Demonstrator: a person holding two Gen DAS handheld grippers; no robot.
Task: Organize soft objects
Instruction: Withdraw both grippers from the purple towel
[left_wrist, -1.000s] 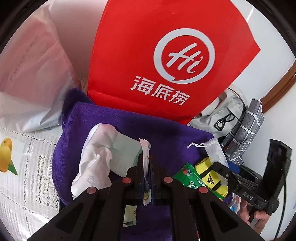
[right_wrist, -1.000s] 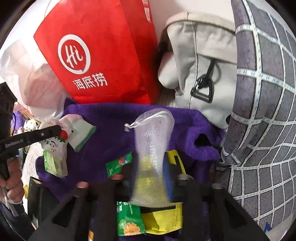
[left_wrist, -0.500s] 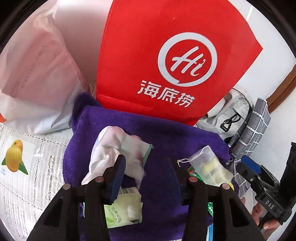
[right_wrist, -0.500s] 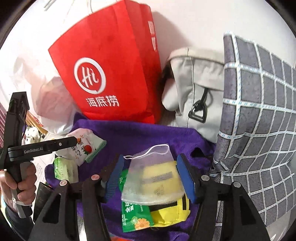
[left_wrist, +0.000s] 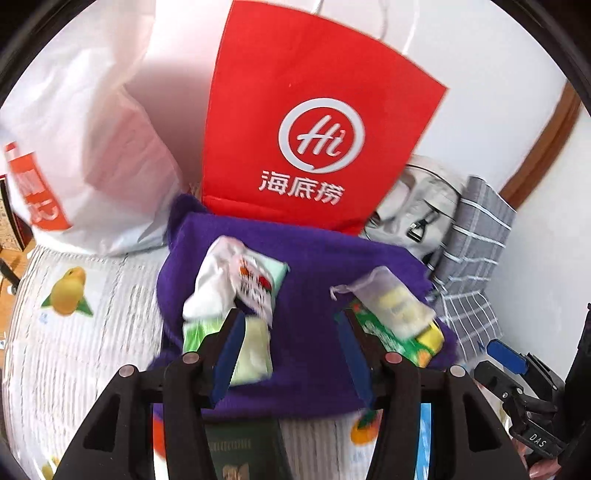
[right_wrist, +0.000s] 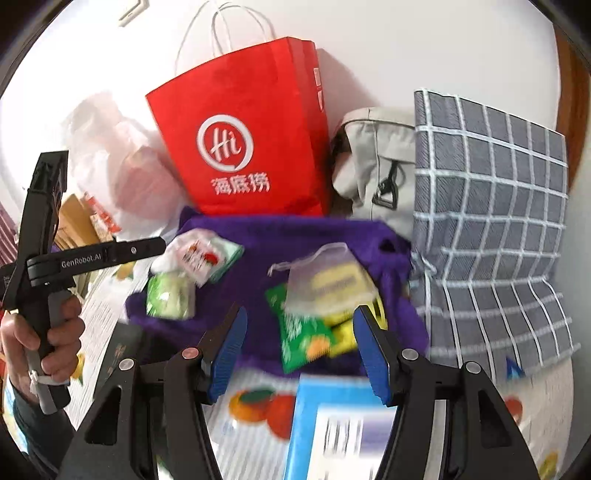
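Left gripper (left_wrist: 291, 350): jaws opening, nothing between the pads, above the purple towel (left_wrist: 306, 295)
Right gripper (right_wrist: 299, 347): jaws spread, gripping nothing
Tissue packs (left_wrist: 240, 291): lying on the towel's left part
Mesh pouch (right_wrist: 325, 280): resting on the green packet (right_wrist: 299, 332), towel's right part

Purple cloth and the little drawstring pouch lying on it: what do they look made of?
The purple cloth looks like a fleecy knit or towelling: matte, fuzzy at the edges, rumpled in soft folds. The drawstring pouch looks like sheer white mesh, perhaps organza: the yellow contents show through it, and a thin cord gathers its mouth. The blur leaves the weave of both uncertain.
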